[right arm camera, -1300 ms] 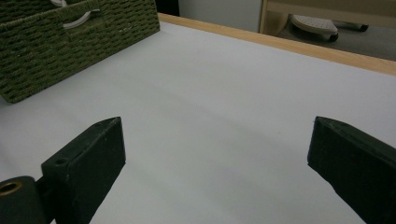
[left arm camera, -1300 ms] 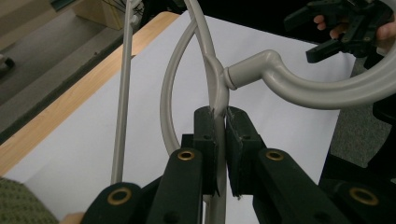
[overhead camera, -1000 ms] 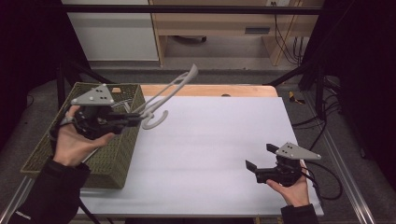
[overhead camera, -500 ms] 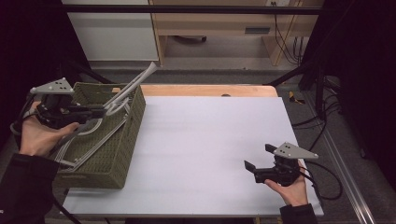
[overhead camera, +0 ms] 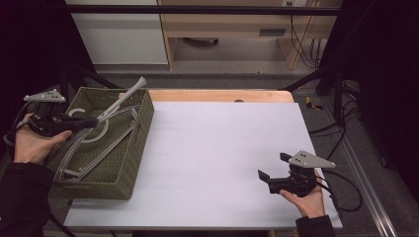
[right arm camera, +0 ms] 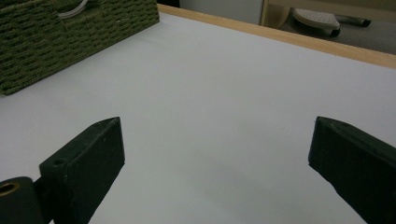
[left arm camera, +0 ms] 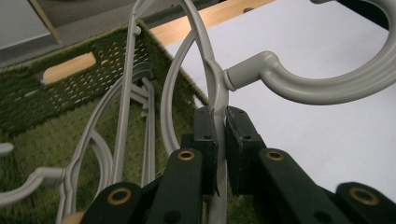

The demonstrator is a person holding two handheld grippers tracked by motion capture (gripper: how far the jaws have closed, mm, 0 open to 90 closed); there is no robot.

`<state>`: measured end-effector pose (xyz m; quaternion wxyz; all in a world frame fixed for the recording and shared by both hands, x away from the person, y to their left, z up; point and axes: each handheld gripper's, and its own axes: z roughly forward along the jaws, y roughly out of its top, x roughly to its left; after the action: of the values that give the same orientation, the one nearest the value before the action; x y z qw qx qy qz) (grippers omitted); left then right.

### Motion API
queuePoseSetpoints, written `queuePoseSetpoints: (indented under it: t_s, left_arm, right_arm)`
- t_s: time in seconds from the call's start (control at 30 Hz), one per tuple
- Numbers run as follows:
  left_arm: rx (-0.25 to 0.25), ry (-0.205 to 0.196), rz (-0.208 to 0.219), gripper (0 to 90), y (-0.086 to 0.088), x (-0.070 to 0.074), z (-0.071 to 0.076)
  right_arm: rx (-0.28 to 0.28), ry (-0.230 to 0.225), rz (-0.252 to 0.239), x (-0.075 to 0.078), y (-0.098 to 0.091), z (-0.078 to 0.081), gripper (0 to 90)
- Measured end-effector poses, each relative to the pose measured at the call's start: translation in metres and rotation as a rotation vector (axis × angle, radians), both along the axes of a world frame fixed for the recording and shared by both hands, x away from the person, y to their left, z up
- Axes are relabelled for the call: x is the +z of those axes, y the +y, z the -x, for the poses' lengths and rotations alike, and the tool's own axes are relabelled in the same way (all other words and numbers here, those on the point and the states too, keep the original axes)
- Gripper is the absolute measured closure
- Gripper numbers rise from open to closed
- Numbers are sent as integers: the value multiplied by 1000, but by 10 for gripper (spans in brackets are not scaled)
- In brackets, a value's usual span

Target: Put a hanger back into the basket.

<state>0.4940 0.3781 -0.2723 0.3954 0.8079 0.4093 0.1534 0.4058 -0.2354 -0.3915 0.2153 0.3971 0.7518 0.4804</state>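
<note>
High view: I hold the left gripper point(overhead camera: 94, 120) pinched on the grey hanger point(left arm camera: 217, 88) over the green basket point(overhead camera: 141, 116). I lower it flat among the others before releasing. Right gripper point(overhead camera: 269, 169) rests spread.

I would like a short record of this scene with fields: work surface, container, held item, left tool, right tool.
work surface: white table top
container: green woven basket at the table's left side, grey hangers inside
held item: grey plastic hanger, tilted over the basket
left tool: left tool shut on the hanger near its hook
right tool: right tool open, holding nothing, low over the table
</note>
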Motion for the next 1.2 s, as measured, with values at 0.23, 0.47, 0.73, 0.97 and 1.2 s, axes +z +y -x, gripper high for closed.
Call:
queuePoseSetpoints:
  t_s: [0.23,0.47,0.73,0.97,1.2]
  left_arm:
    - [6,37,-8,838,12,-9,0]
    - [-5,69,-35,838,17,-18,-3]
    - [-18,73,-12,838,19,-31,-13]
    - [-15,78,13,838,18,-48,-20]
    - [-12,77,67,838,22,-60,-22]
  right_arm:
    - [2,2,4,0,0,0,41]
    - [2,5,4,-1,0,-1,42]
    - [-1,10,5,-2,1,-1,42]
    - [-1,13,6,-2,1,-1,42]
    - [-1,15,6,-3,1,-1,43]
